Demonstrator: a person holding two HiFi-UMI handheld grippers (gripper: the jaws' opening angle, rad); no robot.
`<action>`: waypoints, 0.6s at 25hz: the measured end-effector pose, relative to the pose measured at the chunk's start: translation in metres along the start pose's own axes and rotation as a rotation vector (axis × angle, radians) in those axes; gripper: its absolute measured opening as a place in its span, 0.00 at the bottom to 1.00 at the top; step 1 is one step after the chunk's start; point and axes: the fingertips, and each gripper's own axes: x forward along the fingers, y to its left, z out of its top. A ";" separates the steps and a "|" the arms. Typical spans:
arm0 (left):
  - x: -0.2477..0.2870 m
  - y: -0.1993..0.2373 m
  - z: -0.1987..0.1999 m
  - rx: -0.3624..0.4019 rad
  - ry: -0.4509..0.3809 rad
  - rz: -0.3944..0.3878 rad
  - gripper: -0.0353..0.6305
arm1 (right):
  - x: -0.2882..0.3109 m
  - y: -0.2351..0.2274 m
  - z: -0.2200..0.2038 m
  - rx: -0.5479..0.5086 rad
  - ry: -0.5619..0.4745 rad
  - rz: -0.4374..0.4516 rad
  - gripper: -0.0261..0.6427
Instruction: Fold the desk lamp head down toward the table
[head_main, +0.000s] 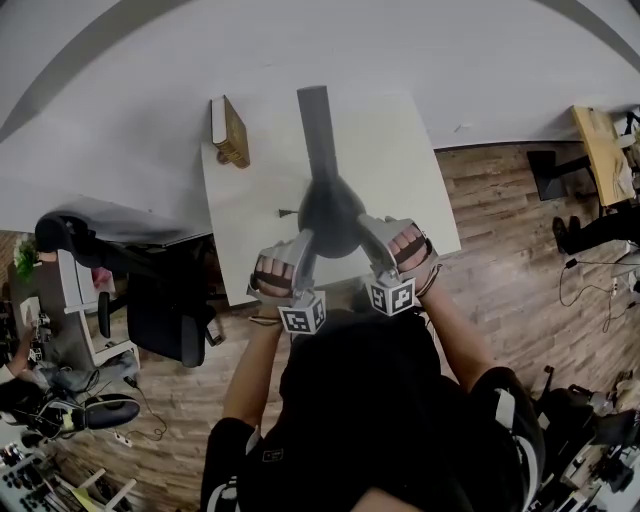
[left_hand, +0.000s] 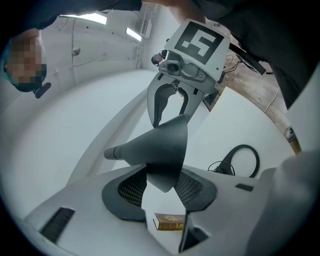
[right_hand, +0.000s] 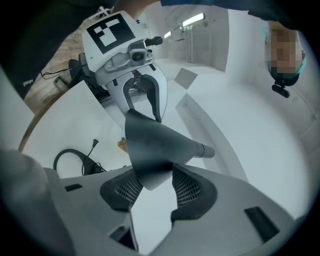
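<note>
Two tools clenched on lamp head (head_main: 330, 215): left tool (left_hand: 162, 189), right tool (right_hand: 157, 192) (jaws partly apart, opposite sides).

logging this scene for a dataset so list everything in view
table: one, white, centre
desk lamp: one, dark grey, on table
lamp head: one, dark grey cone, between both grippers
book: one, brown, table's far left corner
cable: one, black, looped on table
office chair: one, black, floor left of table
left gripper: one, grey, fingers on lamp head's rim
right gripper: one, grey, fingers on lamp head's rim
</note>
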 end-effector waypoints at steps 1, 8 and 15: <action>0.001 -0.001 -0.001 0.003 0.002 0.002 0.29 | 0.001 0.001 -0.001 -0.003 0.000 -0.002 0.32; 0.013 -0.017 -0.010 0.025 0.038 -0.015 0.33 | 0.011 0.015 -0.009 -0.009 0.013 0.027 0.36; 0.022 -0.026 -0.015 0.031 0.076 -0.050 0.37 | 0.019 0.024 -0.015 -0.023 0.034 0.059 0.40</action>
